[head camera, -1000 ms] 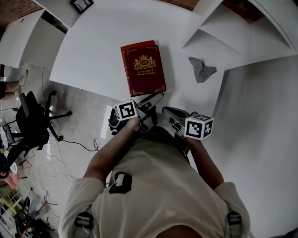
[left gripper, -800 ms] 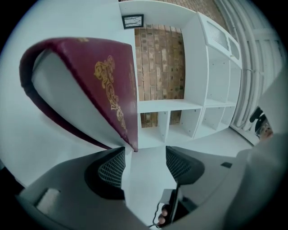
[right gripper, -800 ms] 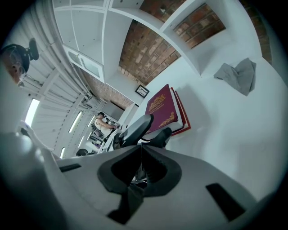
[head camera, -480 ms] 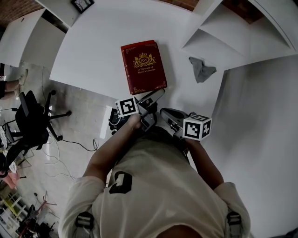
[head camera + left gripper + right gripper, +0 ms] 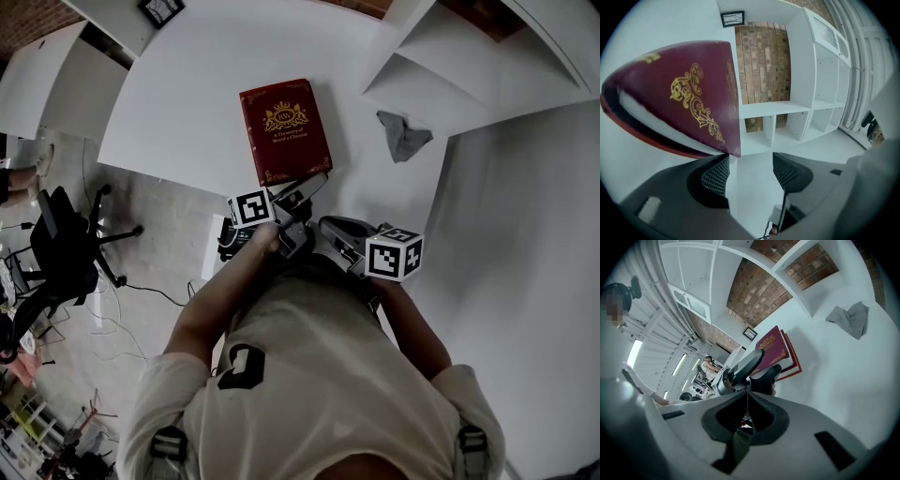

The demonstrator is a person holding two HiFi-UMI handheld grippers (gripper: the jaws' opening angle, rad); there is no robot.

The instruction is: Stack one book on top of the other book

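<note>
A maroon book (image 5: 286, 131) with a gold crest is seen lying flat on the white table (image 5: 187, 94), in the upper middle of the head view. In the right gripper view the same book (image 5: 773, 350) is shown resting on a red book (image 5: 795, 363), whose edges stick out along its right and lower sides. A crumpled grey cloth (image 5: 403, 136) is found to the right of the stack, well apart from it.

The left gripper (image 5: 309, 187) is held level just below the stack's lower right corner. Its jaws are seen moderately apart in its own view (image 5: 751, 161), with nothing between them; the book's corner (image 5: 684, 98) is seen just above the left pad, and contact cannot be judged. White shelving (image 5: 787, 117) against a brick wall is seen beyond.

The right gripper (image 5: 328, 227) is held beside the left one, tilted down. Its jaws (image 5: 747, 392) are pressed together, and nothing is held
</note>
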